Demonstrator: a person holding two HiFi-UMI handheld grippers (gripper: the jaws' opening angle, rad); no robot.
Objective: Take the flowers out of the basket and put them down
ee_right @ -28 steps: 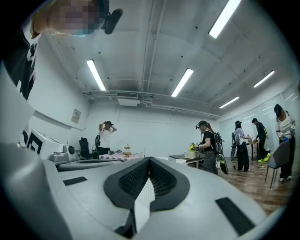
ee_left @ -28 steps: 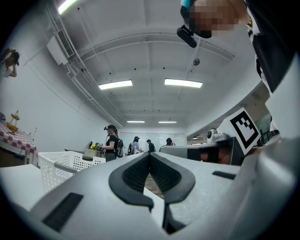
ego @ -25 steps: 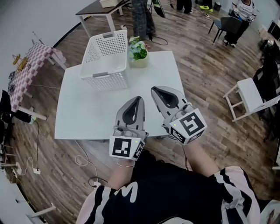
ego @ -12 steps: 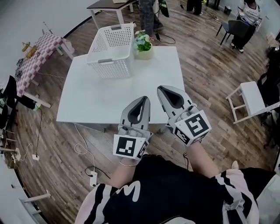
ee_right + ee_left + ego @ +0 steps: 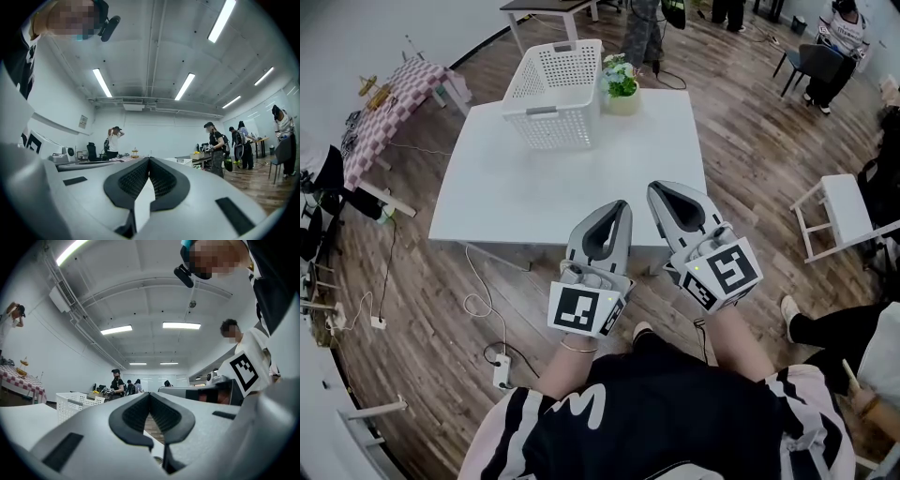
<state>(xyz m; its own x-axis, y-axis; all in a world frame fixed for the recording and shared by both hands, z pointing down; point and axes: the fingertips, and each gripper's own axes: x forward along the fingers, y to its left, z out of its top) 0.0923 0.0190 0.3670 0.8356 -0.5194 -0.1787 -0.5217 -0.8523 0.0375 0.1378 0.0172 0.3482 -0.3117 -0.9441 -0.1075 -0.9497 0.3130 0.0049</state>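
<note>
Notably, the only printed marks are the black-and-white square patterns on the cube of each gripper; they carry no legible lettering.

Left gripper (image 5: 620, 210): held in front of the person's body, over the near edge of the white table (image 5: 572, 183). It points away from the person, roughly level, with its marker cube towards the body. In the left gripper view, the left gripper (image 5: 149, 395) has its jaws closed tip to tip with nothing between them.

Right gripper (image 5: 660, 192): held just beside the left one, roughly parallel to it and angled slightly towards it at the tips. In the right gripper view, the right gripper (image 5: 149, 160) likewise has its jaws closed and empty.

The flowers (image 5: 621, 79) stand in a pale pot (image 5: 624, 102) at the far edge of the table. They are outside the white perforated basket (image 5: 551, 124) and just beside its right wall. Their long axis is upright, with blooms and leaves at the top. Both grippers are well apart from the flowers and the basket. The basket stands upright with its opening upward.
</note>
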